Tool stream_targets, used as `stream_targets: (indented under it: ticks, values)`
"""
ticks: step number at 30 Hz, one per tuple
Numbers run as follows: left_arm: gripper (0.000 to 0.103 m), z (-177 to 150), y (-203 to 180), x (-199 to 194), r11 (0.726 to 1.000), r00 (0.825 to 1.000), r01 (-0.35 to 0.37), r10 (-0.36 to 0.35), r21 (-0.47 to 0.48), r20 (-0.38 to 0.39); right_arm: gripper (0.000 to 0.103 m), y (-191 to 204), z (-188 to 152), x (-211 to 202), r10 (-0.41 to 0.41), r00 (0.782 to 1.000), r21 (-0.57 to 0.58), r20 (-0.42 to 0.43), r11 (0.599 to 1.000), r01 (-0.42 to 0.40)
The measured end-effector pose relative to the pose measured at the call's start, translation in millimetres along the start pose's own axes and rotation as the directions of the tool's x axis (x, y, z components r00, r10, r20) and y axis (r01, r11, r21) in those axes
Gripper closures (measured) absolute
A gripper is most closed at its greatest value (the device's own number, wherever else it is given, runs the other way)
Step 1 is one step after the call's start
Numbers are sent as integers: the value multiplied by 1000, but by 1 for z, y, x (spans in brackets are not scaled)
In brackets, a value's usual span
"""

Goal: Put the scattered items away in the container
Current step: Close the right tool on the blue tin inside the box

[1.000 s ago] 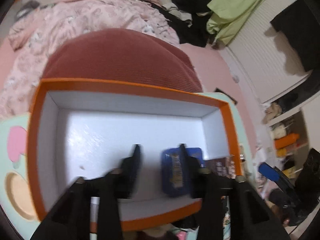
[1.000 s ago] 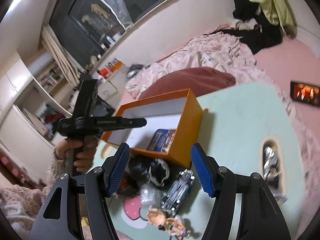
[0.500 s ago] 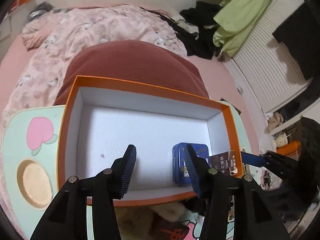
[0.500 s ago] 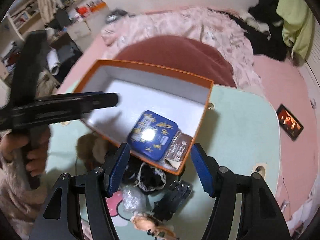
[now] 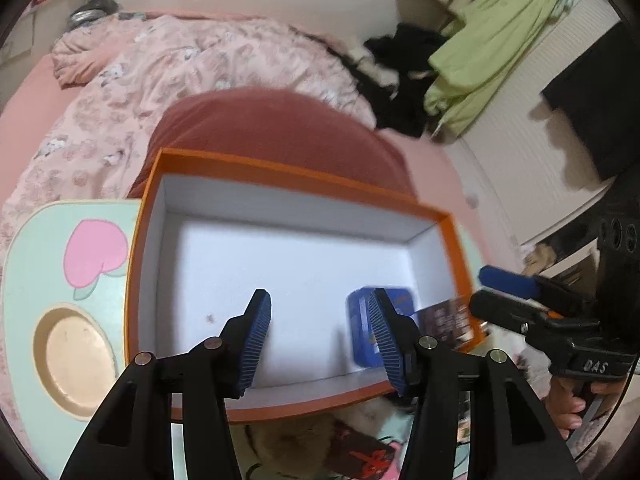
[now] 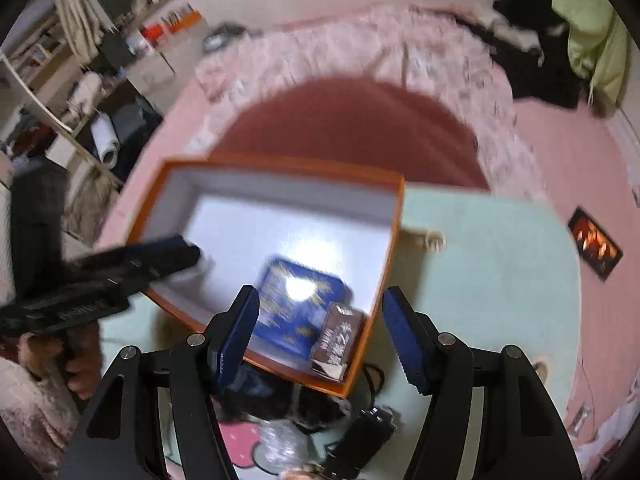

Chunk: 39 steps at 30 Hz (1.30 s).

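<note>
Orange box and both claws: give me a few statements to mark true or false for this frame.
1. The orange box holds a blue tin. True.
2. The left claw is shut on the blue tin. False: it is open and holds nothing.
3. A brown packet lies in the box beside the tin. True.
4. The right claw grips a dark multi-tool. False: it is open, and the tool lies on the table outside the box.
5. The box is full. False: most of its white floor is bare.
</note>
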<state>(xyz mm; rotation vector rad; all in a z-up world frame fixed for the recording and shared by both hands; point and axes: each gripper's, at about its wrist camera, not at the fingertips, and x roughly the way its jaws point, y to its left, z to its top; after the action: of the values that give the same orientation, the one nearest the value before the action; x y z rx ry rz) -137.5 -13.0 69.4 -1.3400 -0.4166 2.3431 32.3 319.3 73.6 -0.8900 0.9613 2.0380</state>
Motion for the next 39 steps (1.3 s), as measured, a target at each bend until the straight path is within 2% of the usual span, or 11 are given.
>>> stream_targets:
  ticks: [5,8,11,15,21,25,29,31,34,36,39]
  values:
    - [46,7,4,-27,1000,995,9,-8,-10,104,38,18,13,3,79,994,-5,-81,997,-80]
    - [39,9,7,-37,1000,990,8,-9,8,138,38,15,20,31,154,968,96,-198,986,-138]
    - [31,8,11,-39,999,988,16,-21,28,153,38,12,25,52,169,949,162,-266,978,-128]
    - [31,5,15,-34,998,988,40,-45,40,149,38,20,34,60,119,944,151,-308,986,-75]
    - [31,2,20,-26,997,986,69,-72,26,153,38,37,48,71,-70,936,42,-346,995,90]
    - [31,1,22,-27,996,982,83,-87,32,170,38,52,49,87,-214,893,-84,-396,977,197]
    - [31,0,31,-34,995,976,103,-100,-1,194,38,56,50,115,-268,858,-165,-439,962,216]
    - [31,0,33,-39,995,974,100,-97,-3,206,37,52,59,114,-277,894,-147,-352,960,240]
    - [31,0,34,-43,996,973,93,-92,5,210,37,57,72,85,-181,967,-134,-181,978,158]
    - [31,1,34,-43,996,975,92,-91,5,204,37,60,75,64,-140,982,-113,-129,986,125]
    - [31,1,31,-43,995,974,98,-97,10,204,37,59,71,48,-103,984,-73,-144,993,93]
